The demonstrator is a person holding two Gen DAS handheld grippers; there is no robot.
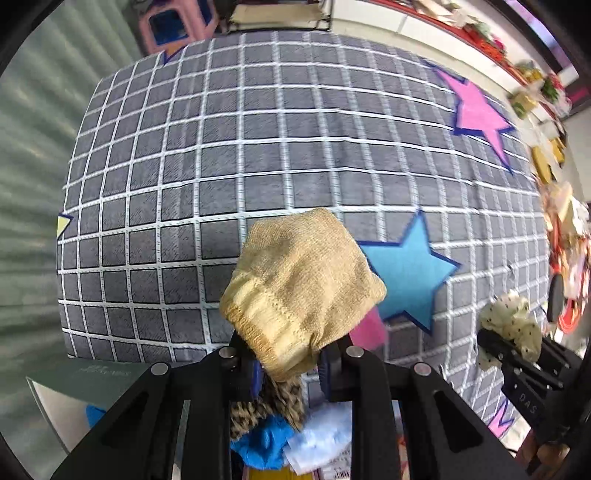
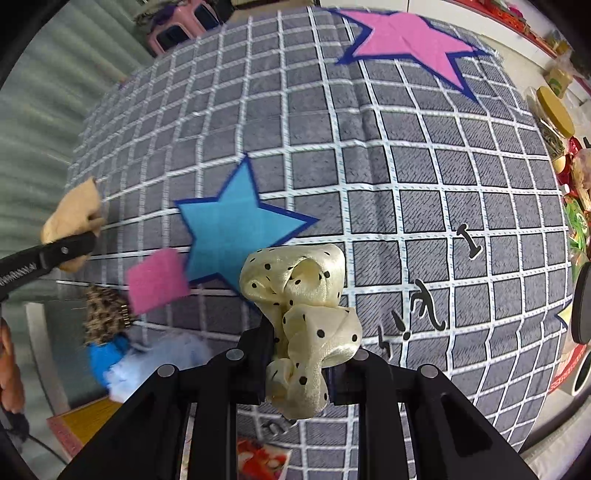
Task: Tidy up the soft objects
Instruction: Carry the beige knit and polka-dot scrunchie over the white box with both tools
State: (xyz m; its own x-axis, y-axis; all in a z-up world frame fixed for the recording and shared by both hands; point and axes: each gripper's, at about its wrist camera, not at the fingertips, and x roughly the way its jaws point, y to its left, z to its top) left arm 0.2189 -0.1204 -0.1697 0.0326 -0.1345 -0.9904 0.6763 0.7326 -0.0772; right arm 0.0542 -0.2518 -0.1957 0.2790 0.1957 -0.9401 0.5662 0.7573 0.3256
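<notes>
My left gripper [image 1: 291,354] is shut on a tan knitted sock [image 1: 301,288] and holds it above the grey checked bedsheet [image 1: 258,147]. My right gripper [image 2: 301,350] is shut on a cream polka-dot scrunchie [image 2: 303,306], also above the sheet. The scrunchie and right gripper show at the right edge of the left wrist view [image 1: 513,328]. The sock and left gripper show at the left of the right wrist view [image 2: 74,218]. A pile at the sheet's near-left edge holds a pink cloth [image 2: 157,278], a leopard-print piece [image 2: 105,310], a blue cloth [image 2: 107,354] and a white one [image 2: 155,362].
The sheet bears a blue star [image 2: 236,225] and a pink star [image 2: 406,40]. Cluttered shelves with jars and packets [image 2: 557,114] line the right side. A pink stool [image 2: 184,26] stands beyond the far edge. A green corrugated wall [image 1: 33,184] is on the left.
</notes>
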